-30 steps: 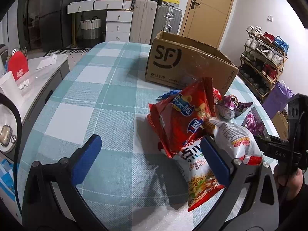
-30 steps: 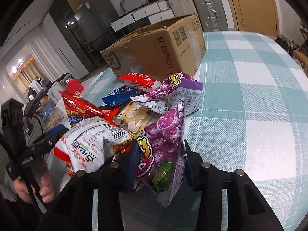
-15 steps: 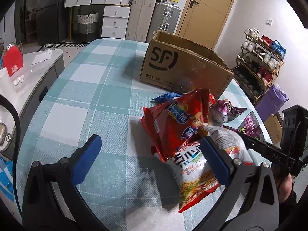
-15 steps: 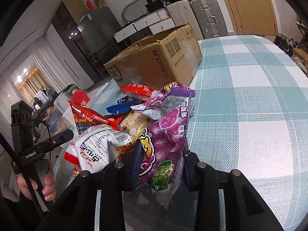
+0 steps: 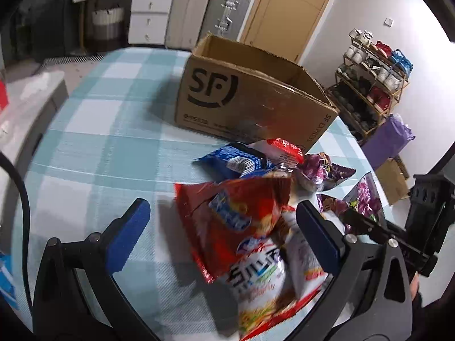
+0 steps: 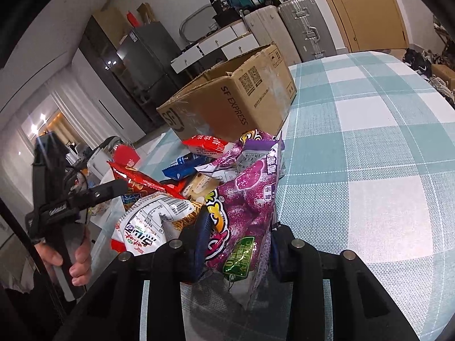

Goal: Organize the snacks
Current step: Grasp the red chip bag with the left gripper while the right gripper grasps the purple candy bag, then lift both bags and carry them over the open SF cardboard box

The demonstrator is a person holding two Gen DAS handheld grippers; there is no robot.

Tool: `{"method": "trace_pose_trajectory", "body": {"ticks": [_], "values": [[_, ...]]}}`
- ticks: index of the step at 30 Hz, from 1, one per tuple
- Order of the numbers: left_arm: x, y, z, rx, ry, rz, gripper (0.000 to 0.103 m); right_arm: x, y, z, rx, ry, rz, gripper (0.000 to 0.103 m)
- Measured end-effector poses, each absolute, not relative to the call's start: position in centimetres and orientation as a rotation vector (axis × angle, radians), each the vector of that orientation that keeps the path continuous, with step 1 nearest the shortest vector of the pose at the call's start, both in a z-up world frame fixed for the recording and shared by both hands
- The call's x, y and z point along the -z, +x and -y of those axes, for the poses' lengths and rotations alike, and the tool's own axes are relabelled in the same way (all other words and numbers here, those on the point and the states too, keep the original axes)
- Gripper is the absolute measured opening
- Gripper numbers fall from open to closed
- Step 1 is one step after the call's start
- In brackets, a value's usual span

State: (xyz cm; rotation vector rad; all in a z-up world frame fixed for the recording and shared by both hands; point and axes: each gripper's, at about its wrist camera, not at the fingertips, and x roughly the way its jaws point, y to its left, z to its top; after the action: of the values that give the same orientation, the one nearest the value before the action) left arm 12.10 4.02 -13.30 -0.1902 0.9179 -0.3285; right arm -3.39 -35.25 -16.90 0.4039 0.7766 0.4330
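A pile of snack packets lies on the checked tablecloth in front of an open SF cardboard box [image 5: 250, 99]. My left gripper [image 5: 224, 233] is open, its jaws straddling a red chip bag [image 5: 230, 216] that leans on a white noodle packet [image 5: 261, 281]. My right gripper [image 6: 239, 241] is shut on a purple grape-candy bag [image 6: 247, 207] and holds it upright. The box also shows in the right wrist view [image 6: 227, 105]. A blue packet [image 5: 236, 162] and a red-and-white packet [image 5: 281, 149] lie nearer the box.
The teal checked table [image 6: 369, 142] stretches right of the pile. A shoe rack [image 5: 369, 79] and a purple bag [image 5: 389, 139] stand beyond the table's right edge. Suitcases and drawers line the far wall. A grey counter [image 5: 25, 99] lies left.
My left gripper has moved forward over the red chip bag and noodle packet, closer to the box. My right gripper has lifted the purple bag a little, still shut on it.
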Motion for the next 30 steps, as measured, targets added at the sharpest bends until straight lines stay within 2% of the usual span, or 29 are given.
{"method": "trace_pose_trajectory", "body": {"ticks": [1, 5, 6, 14, 22, 30], "values": [[13.6, 12.5, -3.9, 0.331, -0.194, -0.93, 0.102, 16.9, -3.4, 35.3, -0.433, 0.408, -0.775, 0.036], [14.8, 13.7, -3.6, 0.372, -0.215, -0.983, 0.084, 16.9, -3.4, 35.5, -0.436, 0.417, -0.774, 0.036], [15.0, 13.8, -3.6, 0.376, -0.227, -0.984, 0.082, 17.0, -3.4, 35.5, -0.436, 0.417, -0.774, 0.036], [14.8, 13.4, -3.9, 0.416, -0.244, -0.937, 0.053, 17.1, -3.4, 35.6, -0.439, 0.421, -0.78, 0.036], [14.8, 13.0, -5.0, 0.436, -0.265, -0.915, 0.047, 17.1, -3.3, 35.6, -0.436, 0.42, -0.778, 0.036], [14.6, 12.1, -5.8, 0.419, -0.257, -0.908, 0.046, 17.1, -3.3, 35.8, -0.423, 0.428, -0.767, 0.036]]}}
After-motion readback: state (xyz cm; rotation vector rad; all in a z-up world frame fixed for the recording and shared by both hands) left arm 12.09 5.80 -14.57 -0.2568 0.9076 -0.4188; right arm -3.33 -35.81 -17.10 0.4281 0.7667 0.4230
